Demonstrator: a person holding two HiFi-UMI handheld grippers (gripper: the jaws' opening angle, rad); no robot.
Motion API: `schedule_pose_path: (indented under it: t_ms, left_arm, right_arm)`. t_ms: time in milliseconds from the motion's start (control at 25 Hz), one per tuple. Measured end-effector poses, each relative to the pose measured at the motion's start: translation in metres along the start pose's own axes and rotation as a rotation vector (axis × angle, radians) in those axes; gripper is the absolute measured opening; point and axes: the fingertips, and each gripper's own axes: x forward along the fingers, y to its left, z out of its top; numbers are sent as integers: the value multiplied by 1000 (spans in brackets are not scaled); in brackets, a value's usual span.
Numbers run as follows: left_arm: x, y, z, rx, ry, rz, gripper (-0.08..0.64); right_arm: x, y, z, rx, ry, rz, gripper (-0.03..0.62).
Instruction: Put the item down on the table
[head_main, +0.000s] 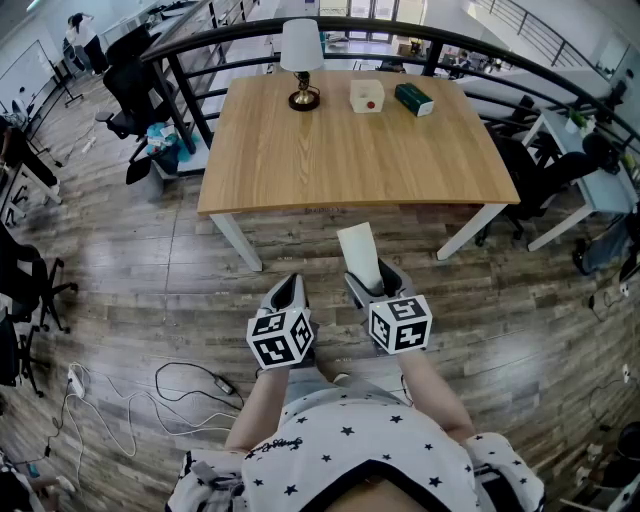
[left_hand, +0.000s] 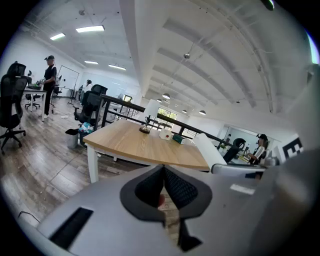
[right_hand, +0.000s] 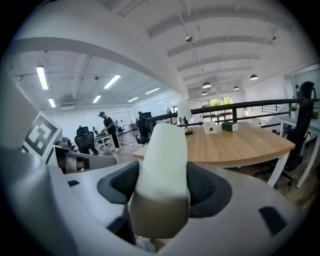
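Right tool (right_hand: 161, 187) tight around white item (right_hand: 163, 150)

Nearer than the lamp (head_main: 301, 62), the counter (head_main: 340, 170) is open wood right to its front edge. Right of the lamp stand a white box (head_main: 367, 95) and a green box (head_main: 413, 99); a black railing (head_main: 200, 38) curves behind the lamp.

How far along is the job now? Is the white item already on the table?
Not yet. Done: the right gripper has the white item clamped between its jaws. In hand: the item is held in the air, short of the wooden table. Left: bring it over the tabletop, set it down, open the jaws. The left gripper is shut and empty.
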Motion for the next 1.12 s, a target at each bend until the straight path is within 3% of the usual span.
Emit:
schedule_pose_path:
  t_ms: [120, 360, 760, 1120]
  left_arm:
    - [-26, -19, -13, -14, 6, -4, 12]
    - [-66, -43, -28, 41, 8, -31, 12]
    - [-92, -41, -44, 49, 33, -40, 12]
    - [-89, -52, -42, 48, 5, -31, 12]
  right_arm:
    - [-38, 10, -1, 4, -22, 8, 293]
    - [-85, 27, -4, 23, -65, -3, 293]
    - [-104, 53, -9, 24, -86, 18, 293]
    - [-112, 38, -3, 39, -118, 28, 293]
